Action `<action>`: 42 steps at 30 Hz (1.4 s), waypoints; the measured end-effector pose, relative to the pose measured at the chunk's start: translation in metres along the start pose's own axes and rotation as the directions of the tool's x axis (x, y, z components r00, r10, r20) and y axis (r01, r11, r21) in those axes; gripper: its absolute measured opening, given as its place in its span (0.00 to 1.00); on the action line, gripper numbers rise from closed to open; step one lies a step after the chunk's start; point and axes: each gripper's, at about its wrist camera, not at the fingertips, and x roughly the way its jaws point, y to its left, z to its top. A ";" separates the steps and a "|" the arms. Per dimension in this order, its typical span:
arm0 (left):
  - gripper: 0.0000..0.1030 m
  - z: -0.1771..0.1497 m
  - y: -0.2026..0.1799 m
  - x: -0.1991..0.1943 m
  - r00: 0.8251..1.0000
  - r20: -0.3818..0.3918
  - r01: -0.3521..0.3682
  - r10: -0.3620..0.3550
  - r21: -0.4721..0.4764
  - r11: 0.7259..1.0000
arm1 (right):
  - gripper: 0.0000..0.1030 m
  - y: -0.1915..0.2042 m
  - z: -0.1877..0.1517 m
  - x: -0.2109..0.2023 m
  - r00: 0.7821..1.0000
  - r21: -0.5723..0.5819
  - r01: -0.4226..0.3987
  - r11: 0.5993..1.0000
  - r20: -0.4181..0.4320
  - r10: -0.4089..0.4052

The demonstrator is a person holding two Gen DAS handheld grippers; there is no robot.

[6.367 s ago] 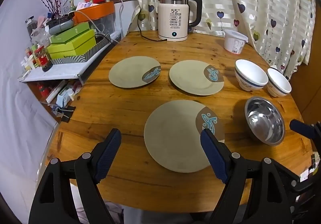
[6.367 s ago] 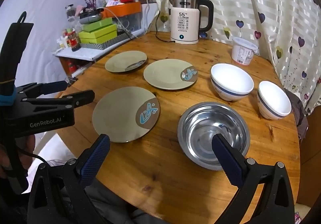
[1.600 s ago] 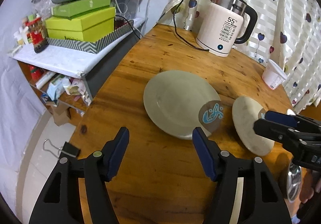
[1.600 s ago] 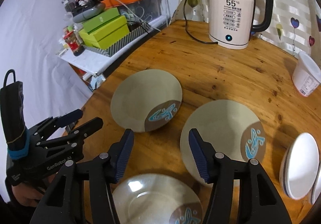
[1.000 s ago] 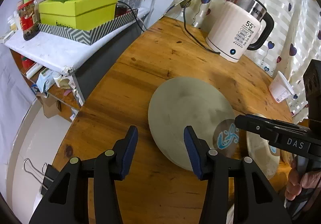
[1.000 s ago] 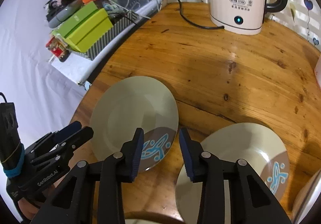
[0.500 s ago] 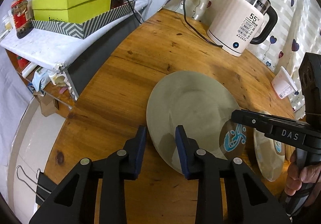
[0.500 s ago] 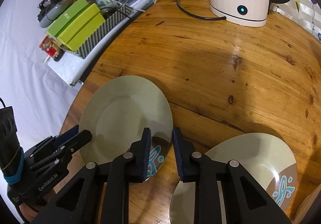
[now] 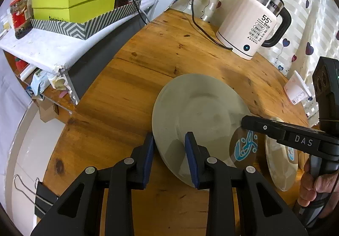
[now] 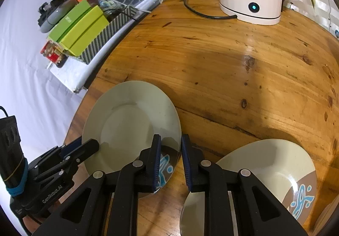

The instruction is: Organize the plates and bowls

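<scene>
Now both claws straddle opposite rims of one plate. The left claw (image 9: 168, 147) has its blue pads either side of the plate's (image 9: 199, 109) near-left rim, jaws narrowed to a small gap; whether the pads already pinch the rim I cannot tell for sure, though they look just about touching. The right claw (image 10: 169, 151) is set the same way on the rim beside the blue fish mark, one pad over the plate's face and one outside the edge, again nearly closed, contact unclear.

To my eye, the step is a two-sided pickup of this plate, which lies flat on the wooden table (image 10: 233, 62) near its left edge. It would go best if both claws close fully and evenly before any lift, then rise together so the plate stays level; a glazed rim could slip from a shallow bite.

A second plate (image 10: 273, 168) lies just to the right, the likely place to stack. The kettle (image 9: 252, 26) stands well clear behind.
</scene>
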 end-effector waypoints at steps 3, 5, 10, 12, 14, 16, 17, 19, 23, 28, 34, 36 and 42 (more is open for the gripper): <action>0.30 -0.001 -0.001 -0.005 1.000 0.004 0.002 -0.002 -0.001 1.000 | 0.18 0.002 -0.002 -0.004 1.000 -0.002 0.002 1.000 0.006 -0.002; 0.30 -0.002 -0.002 -0.010 1.000 0.007 0.004 -0.004 0.000 1.000 | 0.18 0.003 -0.004 -0.007 1.000 0.001 0.002 1.000 0.008 -0.002; 0.30 -0.006 -0.005 -0.021 1.000 0.014 0.004 -0.004 0.002 1.000 | 0.18 0.009 -0.011 -0.017 1.000 0.001 0.003 1.000 0.016 -0.003; 0.30 -0.008 -0.007 -0.026 1.000 0.016 0.004 -0.004 0.005 1.000 | 0.18 0.010 -0.015 -0.022 1.000 0.001 0.004 1.000 0.020 -0.004; 0.30 -0.012 -0.010 -0.033 1.000 0.019 0.005 -0.005 0.013 1.000 | 0.18 0.010 -0.019 -0.028 1.000 0.003 0.004 1.000 0.025 -0.004; 0.30 -0.015 -0.013 -0.038 1.000 0.021 0.008 -0.008 0.018 1.000 | 0.18 0.011 -0.025 -0.036 0.999 0.006 0.004 1.000 0.032 -0.005; 0.30 -0.017 -0.016 -0.041 1.000 0.022 0.009 -0.009 0.023 1.000 | 0.18 0.011 -0.029 -0.039 0.999 0.007 0.006 1.000 0.035 -0.006; 0.30 -0.022 -0.020 -0.047 1.000 0.023 0.010 -0.011 0.035 0.999 | 0.18 0.012 -0.037 -0.047 0.999 0.009 0.010 1.000 0.041 -0.011; 0.30 -0.034 -0.031 -0.058 1.000 0.021 0.018 -0.019 0.055 0.998 | 0.18 0.010 -0.054 -0.062 0.999 0.018 0.019 1.000 0.050 -0.020; 0.30 -0.053 -0.046 -0.072 0.999 0.015 0.029 -0.030 0.082 0.996 | 0.18 0.005 -0.080 -0.081 0.998 0.039 0.026 0.999 0.061 -0.028; 0.30 -0.079 -0.063 -0.083 0.999 -0.004 0.042 -0.042 0.119 0.992 | 0.18 -0.004 -0.114 -0.099 0.997 0.062 0.041 0.997 0.066 -0.045; 0.30 -0.088 -0.066 -0.086 0.999 -0.011 0.048 -0.047 0.125 0.991 | 0.18 -0.006 -0.123 -0.102 0.997 0.071 0.042 0.997 0.066 -0.047; 0.30 -0.111 -0.076 -0.089 0.998 -0.040 0.055 -0.050 0.140 0.989 | 0.18 -0.013 -0.150 -0.108 0.997 0.089 0.052 0.995 0.054 -0.057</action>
